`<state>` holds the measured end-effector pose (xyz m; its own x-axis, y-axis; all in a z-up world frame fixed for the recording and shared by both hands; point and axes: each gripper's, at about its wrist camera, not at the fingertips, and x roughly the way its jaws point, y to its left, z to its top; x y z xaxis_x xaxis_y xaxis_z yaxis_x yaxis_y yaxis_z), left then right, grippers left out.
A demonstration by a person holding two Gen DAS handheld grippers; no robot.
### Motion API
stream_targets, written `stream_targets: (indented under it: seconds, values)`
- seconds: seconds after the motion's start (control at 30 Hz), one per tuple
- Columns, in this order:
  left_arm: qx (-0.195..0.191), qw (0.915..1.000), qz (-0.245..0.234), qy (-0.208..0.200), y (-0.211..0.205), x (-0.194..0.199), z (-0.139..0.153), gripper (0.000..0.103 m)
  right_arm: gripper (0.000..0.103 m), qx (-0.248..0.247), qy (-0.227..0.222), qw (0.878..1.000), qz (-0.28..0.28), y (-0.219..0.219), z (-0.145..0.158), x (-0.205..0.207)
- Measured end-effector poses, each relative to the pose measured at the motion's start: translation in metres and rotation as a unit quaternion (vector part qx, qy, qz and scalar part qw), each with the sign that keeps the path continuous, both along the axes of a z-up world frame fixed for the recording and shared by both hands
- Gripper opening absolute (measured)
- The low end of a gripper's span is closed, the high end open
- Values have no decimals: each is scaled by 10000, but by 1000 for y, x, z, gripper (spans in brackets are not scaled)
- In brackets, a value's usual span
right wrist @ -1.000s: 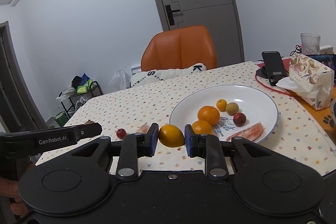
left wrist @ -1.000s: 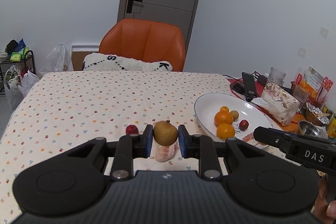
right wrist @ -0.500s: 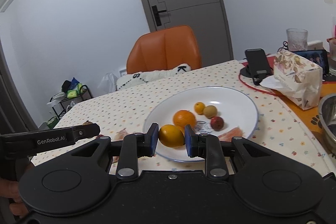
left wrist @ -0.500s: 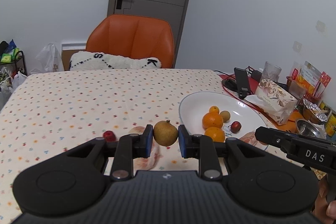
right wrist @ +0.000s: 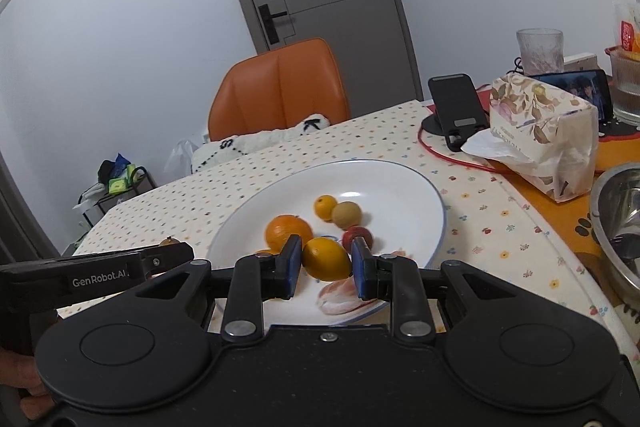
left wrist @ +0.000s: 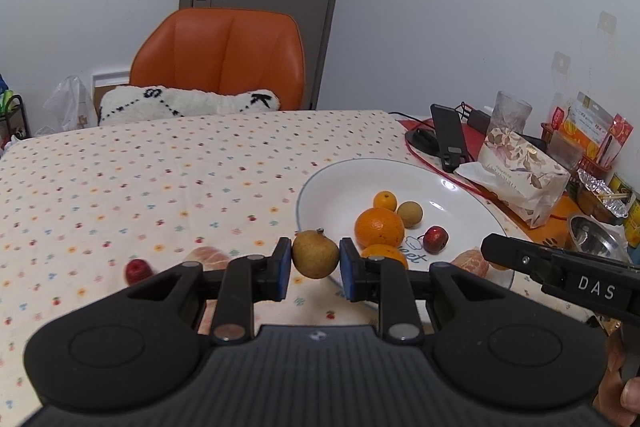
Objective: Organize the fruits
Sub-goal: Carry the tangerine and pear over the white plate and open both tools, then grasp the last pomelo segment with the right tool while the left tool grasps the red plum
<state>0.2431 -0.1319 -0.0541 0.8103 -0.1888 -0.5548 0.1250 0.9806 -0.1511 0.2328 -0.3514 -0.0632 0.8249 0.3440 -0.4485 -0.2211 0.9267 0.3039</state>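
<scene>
Readable markings: the right gripper [right wrist: 326, 261] arm, seen from the left wrist view, carries white lettering "DAS". The left gripper [left wrist: 315, 261] arm, seen from the right wrist view, carries "GenRobot.AI". The plate [right wrist: 400, 183] bears blue script on its floor, mostly covered by fruit; the letters cannot be read fully.

Left gripper: matte black body, blue pads. The pads pinch a brown pear [left wrist: 315, 253], round, rough-skinned, with a short stem on top. The pear is held above the tablecloth [left wrist: 140, 179], just beside the near-left rim of the plate.

Right gripper: same build. The pads pinch a lemon [right wrist: 326, 259], smooth, yellow-orange, oval with a pointed end. The lemon is held above the near part of the plate.

Plate: white, glossy, shallow, with a thin blue rim line. It holds:
- a large orange [right wrist: 288, 231];
- a small kumquat-like fruit [right wrist: 325, 207];
- a tan round fruit [right wrist: 346, 215], touching the small one;
- a red fruit [right wrist: 356, 237];
- a pale pink peeled segment [right wrist: 338, 297] near the front rim.

Tablecloth: cream fabric, small multicoloured dot and cherry print. A small red fruit [left wrist: 138, 269] and a peeled citrus piece [left wrist: 208, 257] lie on it, left of the plate.

Beside the plate: a floral soft tissue pack [right wrist: 544, 131].
</scene>
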Motion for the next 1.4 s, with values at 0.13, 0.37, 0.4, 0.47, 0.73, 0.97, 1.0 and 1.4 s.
stream_targets:
  seconds: [0.13, 0.37, 0.4, 0.47, 0.73, 0.97, 1.0, 1.4]
  values:
    - [5, 10000, -30, 46, -6, 14, -2, 24, 25, -9, 30, 10000, 37, -1, -1, 15]
    - [-19, 9999, -79, 139, -14, 36, -6, 24, 25, 8, 9, 9999, 110, 2, -3, 33]
    - [-48, 9998, -59, 163, -14, 38, -7, 26, 26, 6, 29, 9999, 108, 3, -5, 35]
    - [-106, 9996, -32, 255, -12, 41, -9, 28, 31, 38, 57, 9999, 102, 5, -10, 37]
    - [-117, 9993, 31, 343, -2, 31, -7, 42, 43, 107, 137, 9998, 35, 6, -12, 26]
    - [-159, 9995, 210, 161, 12, 8, 12, 65, 55, 140, -11, 9999, -52, 4, 9, 6]
    - [-155, 9994, 261, 142, 14, 4, 16, 67, 57, 161, -19, 9998, -71, 4, 11, 3]
    - [-180, 9977, 651, -37, 54, -35, 35, 82, 85, 162, -209, 9996, 33, 19, 32, -25]
